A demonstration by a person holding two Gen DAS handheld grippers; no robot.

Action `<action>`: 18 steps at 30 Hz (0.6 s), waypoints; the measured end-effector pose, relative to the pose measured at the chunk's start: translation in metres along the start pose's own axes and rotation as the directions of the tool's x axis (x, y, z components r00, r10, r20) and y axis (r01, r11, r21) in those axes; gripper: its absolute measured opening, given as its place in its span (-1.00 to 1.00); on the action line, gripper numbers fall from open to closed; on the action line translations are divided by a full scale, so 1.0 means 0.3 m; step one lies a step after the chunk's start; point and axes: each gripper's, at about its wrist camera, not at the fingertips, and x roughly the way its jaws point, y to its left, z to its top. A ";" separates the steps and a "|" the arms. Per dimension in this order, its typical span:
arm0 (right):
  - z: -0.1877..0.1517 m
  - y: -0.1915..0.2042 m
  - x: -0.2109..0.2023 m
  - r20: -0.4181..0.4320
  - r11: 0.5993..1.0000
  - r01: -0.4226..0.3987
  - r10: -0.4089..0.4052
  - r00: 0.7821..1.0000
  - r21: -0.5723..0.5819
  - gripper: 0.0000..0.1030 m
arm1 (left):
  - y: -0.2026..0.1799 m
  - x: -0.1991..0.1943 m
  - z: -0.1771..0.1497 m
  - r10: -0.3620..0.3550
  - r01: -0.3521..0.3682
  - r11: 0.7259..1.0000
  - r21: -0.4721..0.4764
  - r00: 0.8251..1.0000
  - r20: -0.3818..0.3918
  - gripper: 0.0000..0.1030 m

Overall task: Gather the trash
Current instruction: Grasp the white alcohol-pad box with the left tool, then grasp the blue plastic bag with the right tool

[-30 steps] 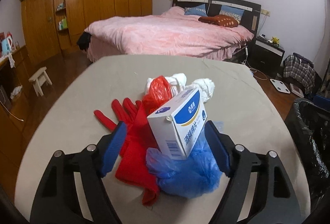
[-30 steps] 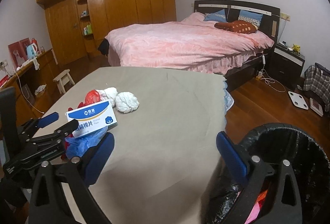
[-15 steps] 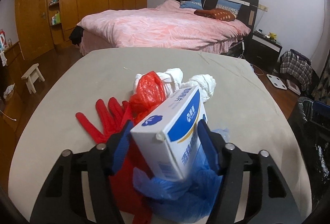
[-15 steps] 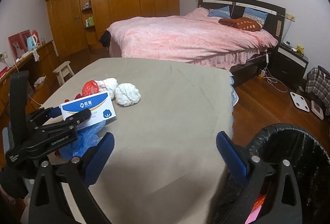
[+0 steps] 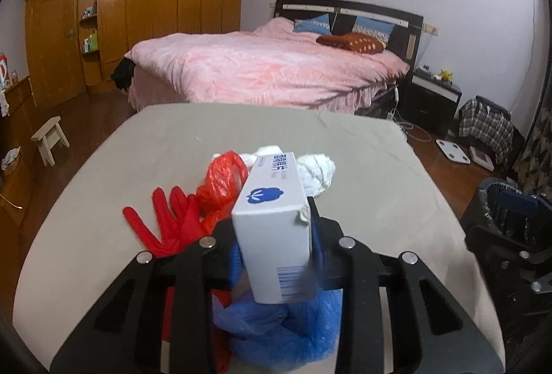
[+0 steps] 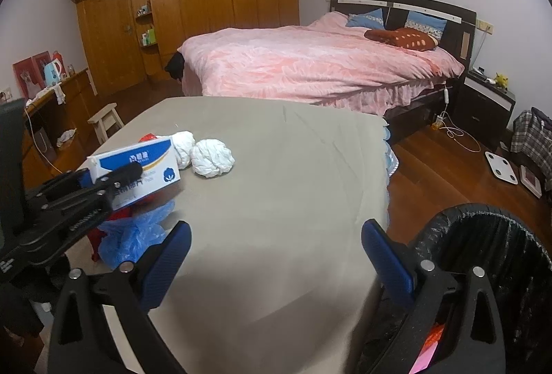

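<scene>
My left gripper [image 5: 276, 256] is closing its jaws on a white and blue cardboard box [image 5: 272, 236], and both blue pads press its sides. In the right wrist view the box [image 6: 138, 163] sits tilted in that gripper [image 6: 114, 177] above the pile. Under it lie a blue plastic bag [image 5: 279, 336], a red glove [image 5: 162, 225] and a red plastic bag [image 5: 220, 184]. Two white paper wads [image 6: 210, 157] rest just beyond. My right gripper [image 6: 276, 256] hangs open and empty over the table's near right edge, beside the black-lined trash bin [image 6: 483, 236].
The grey-covered table [image 6: 293, 184] ends at the right, with wooden floor below. A pink bed [image 6: 310, 63] stands behind it, a small stool [image 6: 107, 119] to the left, a nightstand [image 6: 490, 98] and a white scale [image 6: 502, 167] to the right.
The left jaws have come together from wide apart onto the box, which has turned end-on to the left camera and lifted at its near end. The right gripper has stayed put.
</scene>
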 end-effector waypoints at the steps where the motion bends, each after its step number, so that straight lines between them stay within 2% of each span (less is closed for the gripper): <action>1: 0.001 0.002 -0.003 0.002 1.000 -0.002 0.002 1.000 0.000 0.88 | 0.002 -0.014 0.003 0.004 -0.004 1.000 -0.002 1.000 0.010 -0.42; 9: 0.008 0.042 -0.002 0.012 1.000 -0.030 0.031 0.999 -0.008 0.88 | 0.064 -0.140 0.001 0.077 -0.076 0.997 -0.016 0.994 0.077 -0.42; 18: -0.012 0.190 0.044 -0.006 0.994 -0.103 0.103 0.995 -0.037 0.88 | 0.186 -0.212 -0.054 0.181 -0.180 0.983 -0.021 0.981 0.071 -0.42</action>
